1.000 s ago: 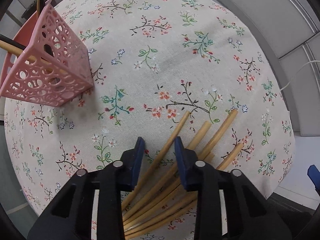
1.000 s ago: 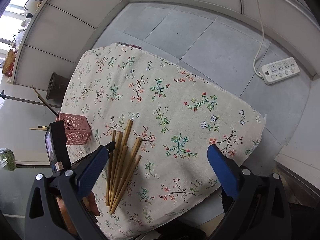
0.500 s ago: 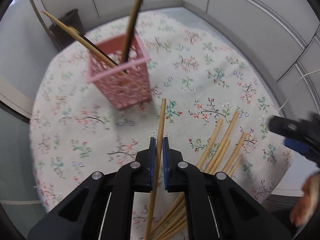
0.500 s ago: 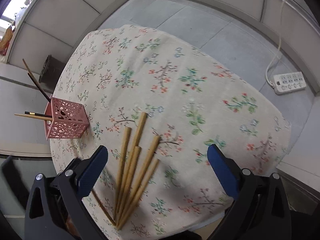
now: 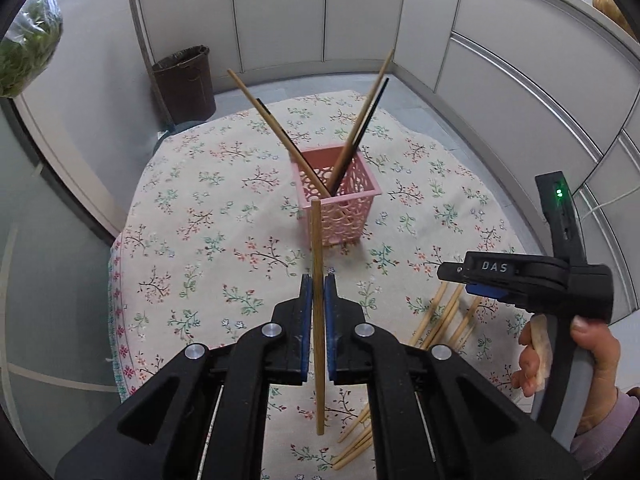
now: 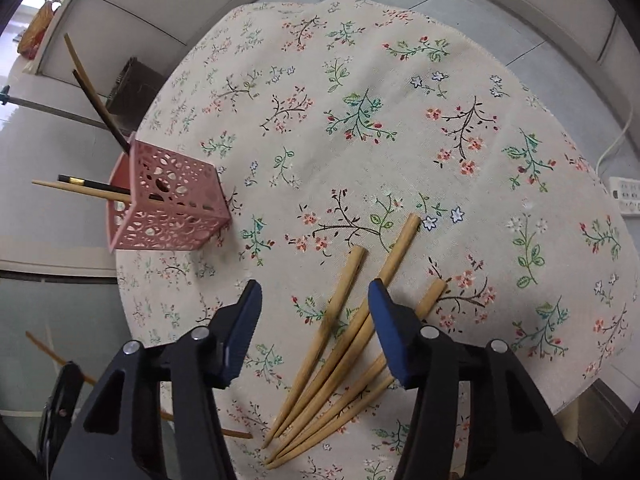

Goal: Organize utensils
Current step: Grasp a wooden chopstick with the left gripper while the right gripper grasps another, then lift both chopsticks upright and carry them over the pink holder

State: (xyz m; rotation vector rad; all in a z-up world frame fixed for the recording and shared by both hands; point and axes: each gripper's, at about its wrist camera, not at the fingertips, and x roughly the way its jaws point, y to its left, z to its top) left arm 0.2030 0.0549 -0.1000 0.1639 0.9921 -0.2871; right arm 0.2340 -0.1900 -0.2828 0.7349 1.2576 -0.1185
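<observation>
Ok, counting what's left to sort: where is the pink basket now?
In the left wrist view the pink basket stands on the floral tablecloth, just beyond the tip of the chopstick clamped in the left tongs.

A floral tablecloth printed with small sprigs of pink, red and green covers the table. Beyond its far edge a dark brown waste bin stands on the grey tiled floor, with a long thin pole leaning just beside it. Pale grey cabinet panels line the walls. At the upper left hangs what may be a clear bag of green leaves; it is blurred at the frame's rim. A white power strip lies on the floor to the right, a white cable running from it.
</observation>
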